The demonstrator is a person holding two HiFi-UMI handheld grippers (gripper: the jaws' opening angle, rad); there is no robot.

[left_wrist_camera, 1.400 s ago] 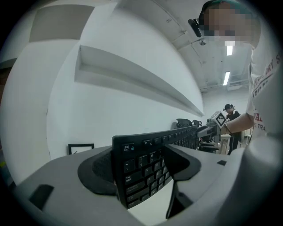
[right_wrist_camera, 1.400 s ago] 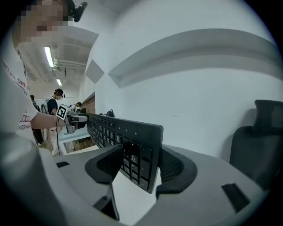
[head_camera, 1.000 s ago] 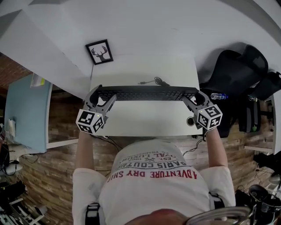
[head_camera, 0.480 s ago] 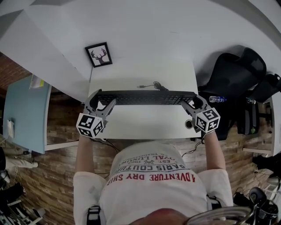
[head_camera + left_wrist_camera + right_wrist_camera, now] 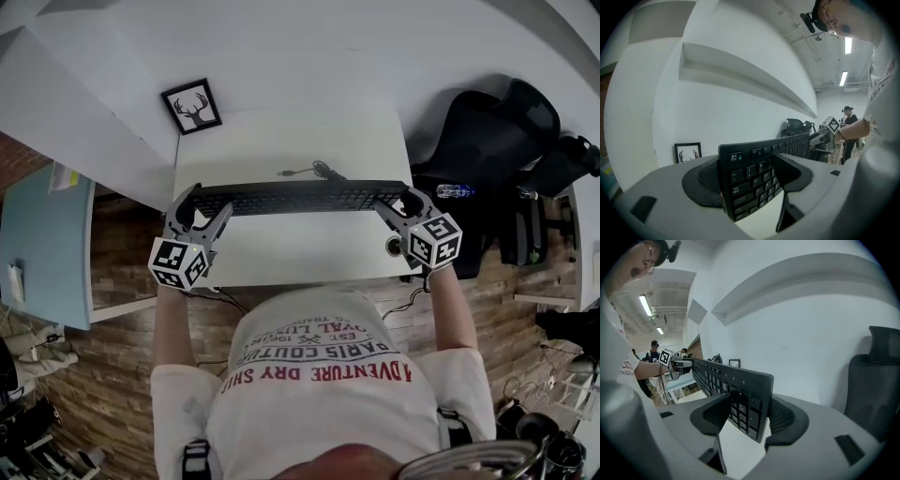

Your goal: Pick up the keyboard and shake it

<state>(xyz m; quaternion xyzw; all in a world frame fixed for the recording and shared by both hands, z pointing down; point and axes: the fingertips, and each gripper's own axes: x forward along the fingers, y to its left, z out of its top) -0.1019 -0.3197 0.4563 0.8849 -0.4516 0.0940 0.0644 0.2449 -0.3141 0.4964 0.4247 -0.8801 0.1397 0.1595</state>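
A black keyboard (image 5: 300,198) hangs level above the white desk (image 5: 291,141), tipped up on its long edge. My left gripper (image 5: 199,202) is shut on its left end and my right gripper (image 5: 396,202) on its right end. In the left gripper view the keyboard (image 5: 754,180) stands between the two pads, keys facing right, with the left gripper (image 5: 745,180) clamped across the Esc corner. The right gripper view shows the keyboard (image 5: 740,394) pinched in my right gripper (image 5: 747,416), one pad on each face. Its cable (image 5: 314,171) trails on the desk behind.
A framed deer picture (image 5: 191,106) leans at the desk's back left. A black office chair (image 5: 487,141) and a water bottle (image 5: 452,191) stand to the right. A light-blue table (image 5: 47,244) is on the left. A cable hole (image 5: 394,246) sits near the desk's front right corner.
The whole view has drifted a little to the left. Both grippers keep their hold on the keyboard's ends, and it has barely moved over the desk.
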